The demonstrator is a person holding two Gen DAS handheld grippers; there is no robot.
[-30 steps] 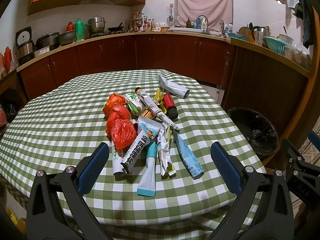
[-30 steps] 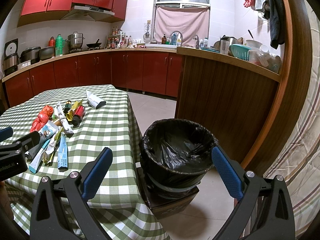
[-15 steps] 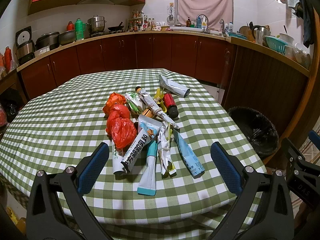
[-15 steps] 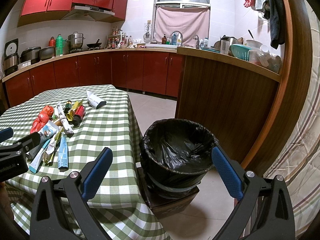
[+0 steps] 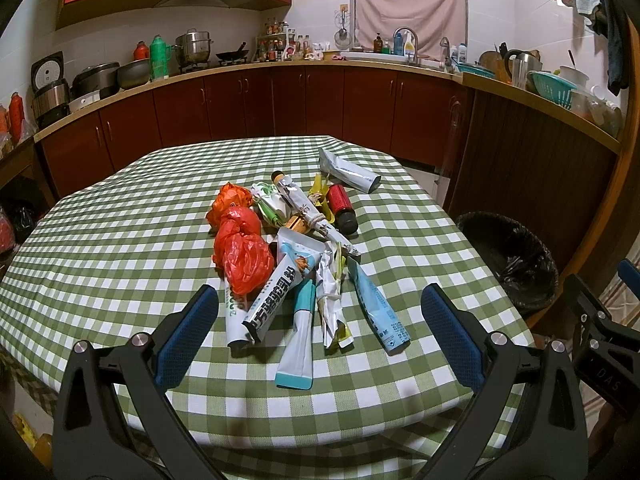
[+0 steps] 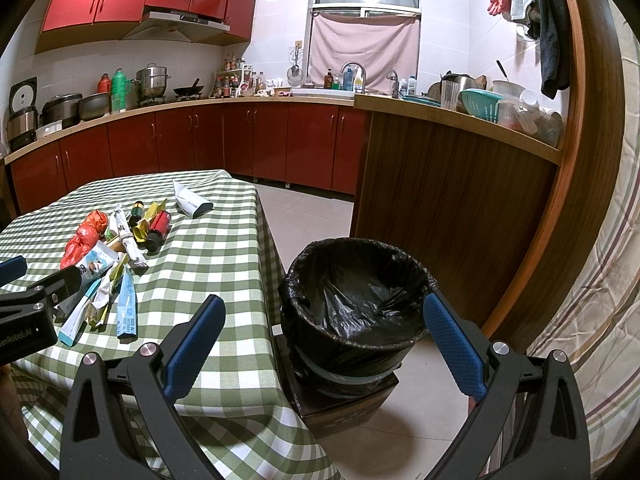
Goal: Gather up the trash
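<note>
Both tools, left tool and right tool, stand apart and hold nothing. The overlapping wrappers could scatter, or slip off the bench, missing the bin.

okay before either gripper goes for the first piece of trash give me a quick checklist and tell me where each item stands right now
1. Left gripper open and empty: ok, fingers spread wide, nothing between them.
2. Right gripper open and empty: ok.
3. Trash within the left gripper's line: ok, the teal-capped tube lies straight ahead on the checked tablecloth.
4. Trash bin ready: ok, black liner in place, mouth open, no trash seen inside.
5. Bin placement: ok, it stands on the floor beside the table, in front of the right gripper.
6. Pieces separable: not ok, the tubes, wrappers and red plastic bag overlap in one pile.
</note>
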